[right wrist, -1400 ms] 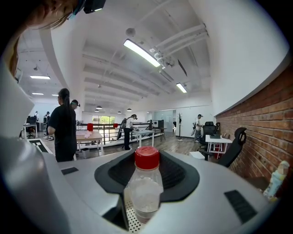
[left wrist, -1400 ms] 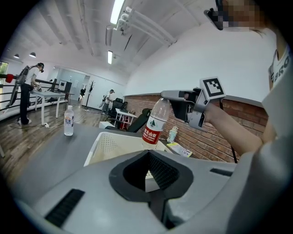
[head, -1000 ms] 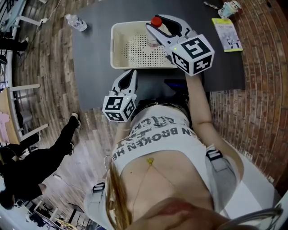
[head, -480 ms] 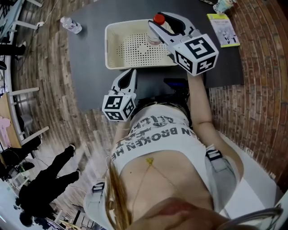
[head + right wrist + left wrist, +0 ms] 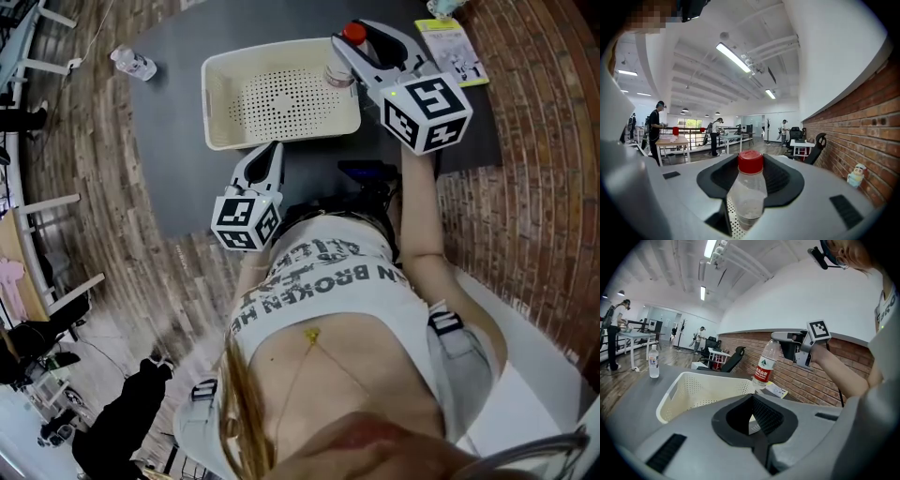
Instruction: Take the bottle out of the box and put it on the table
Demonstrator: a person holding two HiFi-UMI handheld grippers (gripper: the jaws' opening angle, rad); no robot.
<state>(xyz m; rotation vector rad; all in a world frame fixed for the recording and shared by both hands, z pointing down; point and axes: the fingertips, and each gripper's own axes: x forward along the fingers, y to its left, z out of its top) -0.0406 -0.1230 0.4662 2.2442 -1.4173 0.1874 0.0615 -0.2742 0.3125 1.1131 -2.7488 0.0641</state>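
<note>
Nearby: a second bottle (image 5: 132, 64) stands on the dark surface (image 5: 178, 141), well left of the box (image 5: 281, 136). A booklet (image 5: 452, 52) lies right of the box, and a small figurine (image 5: 856, 175) stands before the brick wall (image 5: 862, 140).
In the way: the box's right wall sits under the lifted bottle (image 5: 766, 364), and the booklet lies on the surface just beyond the right claw (image 5: 354, 42).
Box: cream, perforated, open-topped; only its holed floor shows inside.
Bottle: clear, red cap, red label, upright, in the air over the box's right rim.
Right claw: jaws clamped on the bottle near its top.
Left claw (image 5: 272, 155): jaws together with nothing between them, low, just beside the box's near wall.
Background: people (image 5: 655, 126) at desks (image 5: 670, 140) across a wood floor (image 5: 94, 187).
</note>
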